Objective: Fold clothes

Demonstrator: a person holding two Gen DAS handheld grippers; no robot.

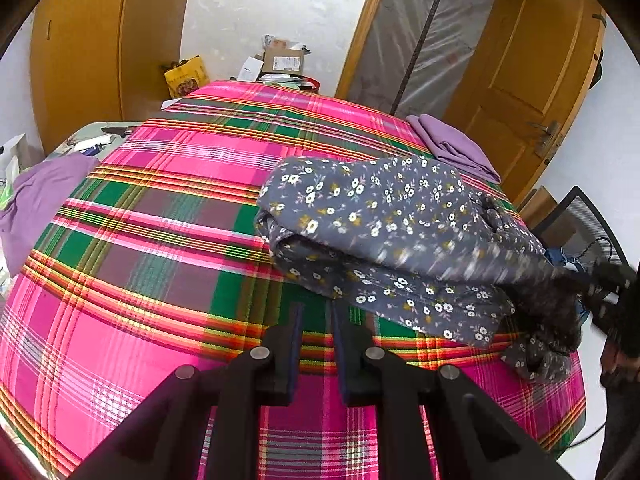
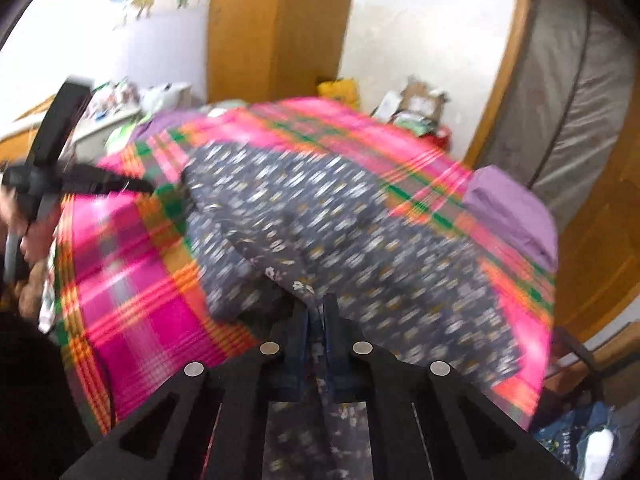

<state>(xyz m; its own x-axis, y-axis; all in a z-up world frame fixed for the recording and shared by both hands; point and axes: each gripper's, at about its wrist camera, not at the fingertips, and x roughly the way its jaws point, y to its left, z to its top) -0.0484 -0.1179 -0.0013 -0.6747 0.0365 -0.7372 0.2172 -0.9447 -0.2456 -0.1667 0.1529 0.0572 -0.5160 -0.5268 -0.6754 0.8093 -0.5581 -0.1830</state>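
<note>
Grey floral garment (image 1: 384, 220) lies bunched on the pink plaid bedspread (image 1: 160, 240), right half; right gripper (image 2: 316, 316) clamped on its near edge (view blurred); left gripper (image 1: 316, 320) apart w/ nothing between, over bare plaid; folded purple cloth (image 1: 456, 146) at far corner.

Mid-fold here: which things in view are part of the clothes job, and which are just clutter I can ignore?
Job:
- floral garment, pinched by right tongs
- left tongs, parted, holding nothing
- folded purple cloth
- loose purple cloth

Lying about:
- cardboard box
- yellow bag
- mesh chair
</note>
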